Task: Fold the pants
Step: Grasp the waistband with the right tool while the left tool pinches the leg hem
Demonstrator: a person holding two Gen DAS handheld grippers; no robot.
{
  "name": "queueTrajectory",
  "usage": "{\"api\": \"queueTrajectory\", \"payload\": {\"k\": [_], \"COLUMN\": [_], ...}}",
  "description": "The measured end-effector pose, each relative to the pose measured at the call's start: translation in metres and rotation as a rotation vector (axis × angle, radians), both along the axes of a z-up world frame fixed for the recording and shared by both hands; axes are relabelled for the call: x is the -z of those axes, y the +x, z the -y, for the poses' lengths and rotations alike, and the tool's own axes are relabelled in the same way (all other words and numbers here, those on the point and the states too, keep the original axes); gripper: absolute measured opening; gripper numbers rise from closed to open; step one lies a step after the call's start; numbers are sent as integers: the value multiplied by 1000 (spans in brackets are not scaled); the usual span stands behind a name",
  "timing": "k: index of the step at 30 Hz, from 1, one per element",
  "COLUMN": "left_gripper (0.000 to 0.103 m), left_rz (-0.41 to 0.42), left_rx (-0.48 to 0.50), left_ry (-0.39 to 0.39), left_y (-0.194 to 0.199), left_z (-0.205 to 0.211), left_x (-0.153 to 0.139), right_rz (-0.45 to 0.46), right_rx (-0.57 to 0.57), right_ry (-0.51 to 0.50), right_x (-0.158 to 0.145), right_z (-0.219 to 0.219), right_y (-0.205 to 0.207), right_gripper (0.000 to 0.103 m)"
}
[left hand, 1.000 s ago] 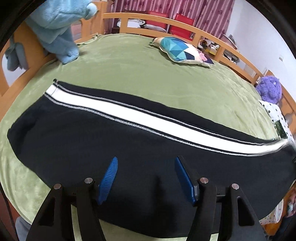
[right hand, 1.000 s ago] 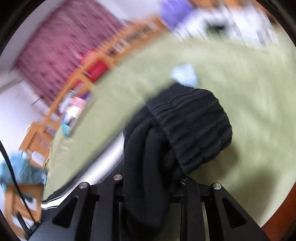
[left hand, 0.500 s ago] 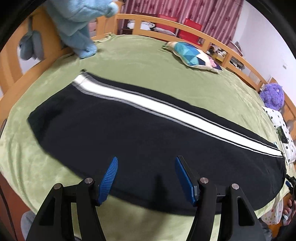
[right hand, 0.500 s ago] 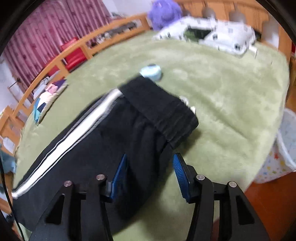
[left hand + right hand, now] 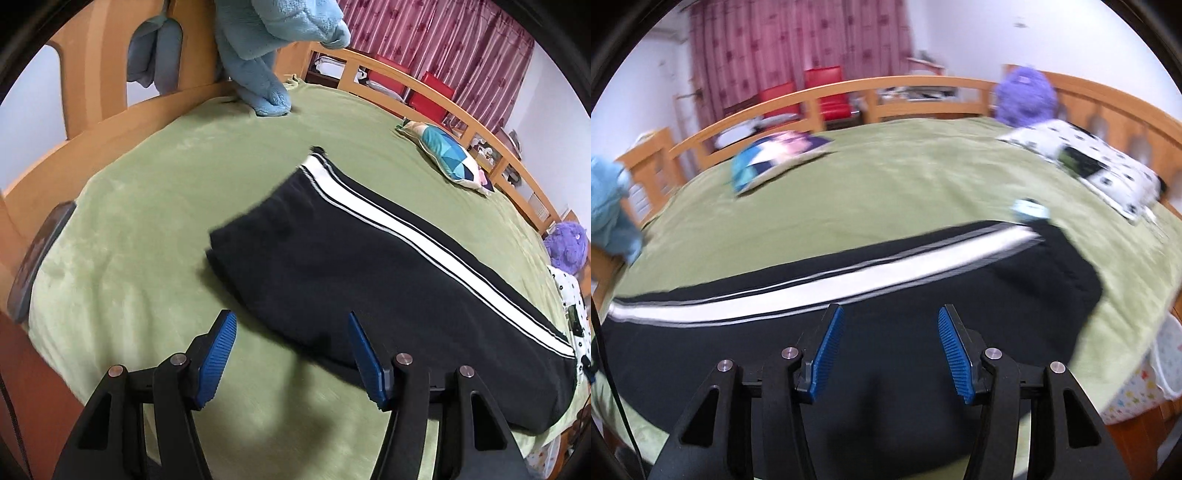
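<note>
Black pants (image 5: 369,266) with a white side stripe lie flat along the green bed, folded lengthwise leg on leg. My left gripper (image 5: 291,354) is open and empty, hovering near the cuff end, its right pad over the pants' near edge. In the right wrist view the pants (image 5: 849,332) stretch from left to right with the waistband at the right. My right gripper (image 5: 890,350) is open and empty above the black fabric near the waist end.
A green blanket (image 5: 147,221) covers the bed, ringed by a wooden rail (image 5: 424,88). A blue plush (image 5: 266,74) sits at the far left, a patterned pillow (image 5: 450,155) at the back, a purple plush (image 5: 565,243) and a dotted pillow (image 5: 1089,166) at the right. A white basket (image 5: 1145,376) stands beside the bed.
My right gripper has let go of the waistband, which now lies flat, and it has opened wide. My left gripper has shifted toward the cuff end of the pants.
</note>
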State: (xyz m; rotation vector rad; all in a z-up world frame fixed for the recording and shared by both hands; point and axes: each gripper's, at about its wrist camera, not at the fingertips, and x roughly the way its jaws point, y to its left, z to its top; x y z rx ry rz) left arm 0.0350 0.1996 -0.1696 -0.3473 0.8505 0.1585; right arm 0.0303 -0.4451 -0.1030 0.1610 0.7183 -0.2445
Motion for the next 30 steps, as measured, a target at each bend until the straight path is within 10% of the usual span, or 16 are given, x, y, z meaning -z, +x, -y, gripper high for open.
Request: {"api": "queueTrajectory", "payload": {"k": [19,25,30], "left_gripper": [59,20,15], "left_rz": [-21,-21,10], "left_rx": [-52,-33,-22], "left_ry": [-208,-137,-64], "left_y": [73,71,61], "left_z": [-30,-19,-7], "left_x": [45,35,11], "right_rz": [-189,-156,-137], "right_rx": [-181,-173,-180], "right_ry": [93,131,139], "right_x": [45,48,46], "right_z": [-121,-121,-121], "right_y": [24,11,5], "right_gripper": [53,53,53]}}
